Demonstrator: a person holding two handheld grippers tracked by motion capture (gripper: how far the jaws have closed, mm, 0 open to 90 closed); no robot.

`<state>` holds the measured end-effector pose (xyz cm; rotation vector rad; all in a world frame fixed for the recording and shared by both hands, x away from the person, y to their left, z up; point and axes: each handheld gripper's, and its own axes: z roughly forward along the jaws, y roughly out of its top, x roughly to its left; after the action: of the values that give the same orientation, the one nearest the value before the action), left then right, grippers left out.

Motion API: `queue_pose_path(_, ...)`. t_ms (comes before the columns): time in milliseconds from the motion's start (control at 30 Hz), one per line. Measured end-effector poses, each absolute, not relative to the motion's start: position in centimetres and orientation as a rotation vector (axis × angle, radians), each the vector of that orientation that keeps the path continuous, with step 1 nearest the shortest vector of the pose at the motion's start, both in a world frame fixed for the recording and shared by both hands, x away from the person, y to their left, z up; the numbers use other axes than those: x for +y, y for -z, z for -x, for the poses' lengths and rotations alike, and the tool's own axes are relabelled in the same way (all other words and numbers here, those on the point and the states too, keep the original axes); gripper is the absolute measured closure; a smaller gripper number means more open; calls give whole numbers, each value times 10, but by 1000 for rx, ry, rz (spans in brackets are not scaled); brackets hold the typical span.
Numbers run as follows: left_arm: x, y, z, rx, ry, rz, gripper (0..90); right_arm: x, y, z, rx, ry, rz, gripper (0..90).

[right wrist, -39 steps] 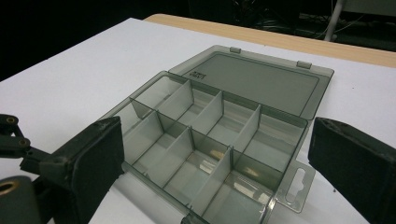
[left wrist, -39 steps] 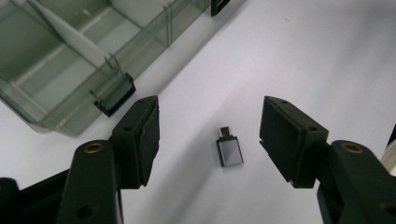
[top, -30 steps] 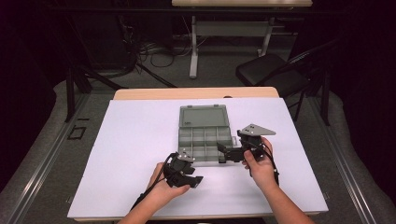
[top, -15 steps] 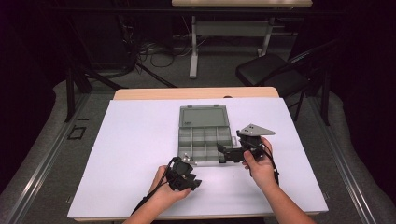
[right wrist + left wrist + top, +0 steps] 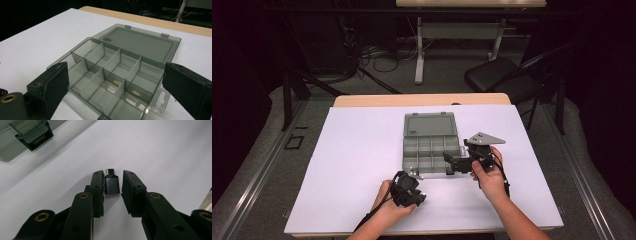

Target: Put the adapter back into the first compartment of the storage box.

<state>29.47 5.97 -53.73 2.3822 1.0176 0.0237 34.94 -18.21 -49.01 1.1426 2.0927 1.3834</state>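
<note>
A small dark rectangular adapter with a metal plug tip (image 5: 111, 184) is straddled by the left gripper (image 5: 112, 188), whose jaws are spread, one on each side of the piece; the left-hand jaw appears to touch it or nearly so, while a clear gap is left at the other. No grip is made yet. The adapter lies flat on the white table covering (image 5: 357, 150), at about 7 o'clock from the translucent grey plastic compartment box (image 5: 431, 147), just beside its front edge.

The box is left open with its lid laid flat at 12 o'clock, so that the divided cells are exposed from above, presumably to receive the small piece. The right gripper (image 5: 115, 85) is held at the box's 4 o'clock corner with its jaws wide apart on either side of the front rim, nothing being clamped; it is judged to be poised there to steady the light box against sliding. Most cells look empty, though pale bits are seen in some.
</note>
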Motion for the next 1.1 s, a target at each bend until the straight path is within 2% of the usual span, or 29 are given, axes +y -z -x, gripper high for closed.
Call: queue_pose_path(1100, 56, 540, -292, 1026, -73, -2388, 767, -180, 495, -351, 2109, -1367, -1141, 67)
